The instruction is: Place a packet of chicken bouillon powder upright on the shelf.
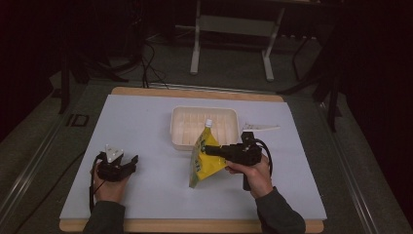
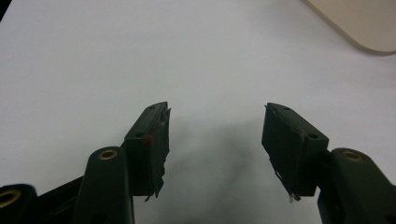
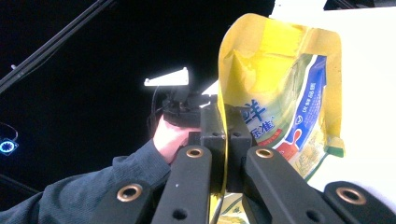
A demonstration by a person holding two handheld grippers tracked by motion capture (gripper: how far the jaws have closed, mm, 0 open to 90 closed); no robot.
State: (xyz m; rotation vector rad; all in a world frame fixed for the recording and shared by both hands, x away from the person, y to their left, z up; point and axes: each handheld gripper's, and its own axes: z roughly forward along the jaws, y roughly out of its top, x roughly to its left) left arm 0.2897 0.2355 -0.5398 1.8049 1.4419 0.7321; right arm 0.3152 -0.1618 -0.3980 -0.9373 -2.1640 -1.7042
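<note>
Right claw (image 1: 208,150) clamped on yellow spouted refill pouch (image 1: 205,158), held upright just near of the cream plastic tray (image 1: 181,115) — keep the grip firm, lift over the rim. Left claw (image 2: 215,135) apart, idle.

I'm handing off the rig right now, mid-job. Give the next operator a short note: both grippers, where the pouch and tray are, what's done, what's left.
Right gripper: jaws shut on the edge of the yellow spout pouch, holding it upright, just in front of the tray, white cap on top.
Left gripper: jaws open, holding nothing, low over the white table surface at the left.
Cream tray: centre of the table, nothing in it as far as the high view shows.
Done: pouch grasped and stood up.
Left: probably moving the pouch into the tray and releasing; the left gripper is free to help steady it.
</note>
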